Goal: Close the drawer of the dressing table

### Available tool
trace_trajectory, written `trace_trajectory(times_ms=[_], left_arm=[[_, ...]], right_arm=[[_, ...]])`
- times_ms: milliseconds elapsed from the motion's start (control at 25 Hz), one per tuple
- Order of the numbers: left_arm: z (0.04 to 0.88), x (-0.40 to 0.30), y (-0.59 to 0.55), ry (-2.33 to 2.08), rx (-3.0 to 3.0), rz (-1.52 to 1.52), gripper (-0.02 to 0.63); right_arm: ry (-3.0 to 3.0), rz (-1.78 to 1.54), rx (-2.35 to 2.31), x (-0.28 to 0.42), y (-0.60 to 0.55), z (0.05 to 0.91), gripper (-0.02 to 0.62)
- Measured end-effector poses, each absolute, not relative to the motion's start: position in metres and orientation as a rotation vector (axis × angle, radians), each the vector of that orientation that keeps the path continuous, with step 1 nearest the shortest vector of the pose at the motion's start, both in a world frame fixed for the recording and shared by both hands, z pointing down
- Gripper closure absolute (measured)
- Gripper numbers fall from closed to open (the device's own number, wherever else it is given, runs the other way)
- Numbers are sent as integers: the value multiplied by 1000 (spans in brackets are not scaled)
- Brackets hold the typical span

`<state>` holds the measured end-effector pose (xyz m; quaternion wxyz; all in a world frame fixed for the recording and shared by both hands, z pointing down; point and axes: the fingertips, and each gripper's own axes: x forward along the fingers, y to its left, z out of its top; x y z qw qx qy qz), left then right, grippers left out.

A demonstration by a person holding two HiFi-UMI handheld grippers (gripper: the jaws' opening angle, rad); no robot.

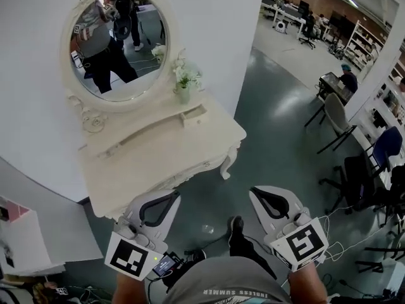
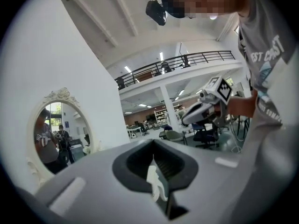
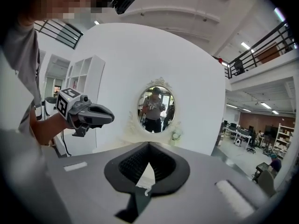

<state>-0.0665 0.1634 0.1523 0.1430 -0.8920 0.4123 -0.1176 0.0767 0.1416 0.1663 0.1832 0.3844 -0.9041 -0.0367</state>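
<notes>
Both grippers sit lowest in the head view, closest to the lens, each held in a hand with its marker cube toward the camera. The left gripper [image 1: 172, 197] is at lower left, the right gripper [image 1: 256, 194] at lower right.

Left gripper view: fingers [image 2: 93, 181] are closed tip to tip with nothing clamped. Only a pale sliver of furniture shows through the pad cut-out. The right gripper [image 2: 201, 111] shows at mid right.

Right gripper view: same story, fingers [image 3: 210, 171] are together and empty. The left gripper [image 3: 105, 115] floats at mid left, also closed.

Scene, big to small:
- Grey-green floor [image 1: 278, 125] fills the centre and right of the head view.
- White curved wall [image 1: 209, 18] runs across the top left.
- Cream dressing table [image 1: 145, 163] stands against the wall at left centre, carved legs at its right end.
- In the frame the left gripper's tip lies just below the table's front edge; can't tell if it touches. The right gripper is well clear of the table, over the floor.
- Oval mirror [image 1: 117, 43] with a scrolled frame sits at upper left, above the table, and reflects people.
- Office chairs [image 1: 335, 116] stand along the right edge.
- Small vase of white flowers [image 1: 183, 84] stands on the table's back ledge, just right of the mirror.
- Drawer [image 1: 193, 114] is the small one in that back ledge, directly below the vase. Its front appears to stick out slightly from the ledge. Neither gripper is near it.
</notes>
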Motion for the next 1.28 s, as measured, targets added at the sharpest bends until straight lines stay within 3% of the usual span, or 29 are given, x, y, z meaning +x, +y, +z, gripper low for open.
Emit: trace_trajectory(times_ms=[360, 1280], left_arm=[[159, -102, 126, 1471, -2458, -451, 604], [160, -31, -24, 1829, -2257, -653, 604]], right_arm=[[-2686, -114, 841, 41, 54, 168, 595], [-2843, -85, 437, 75, -144, 180, 595]])
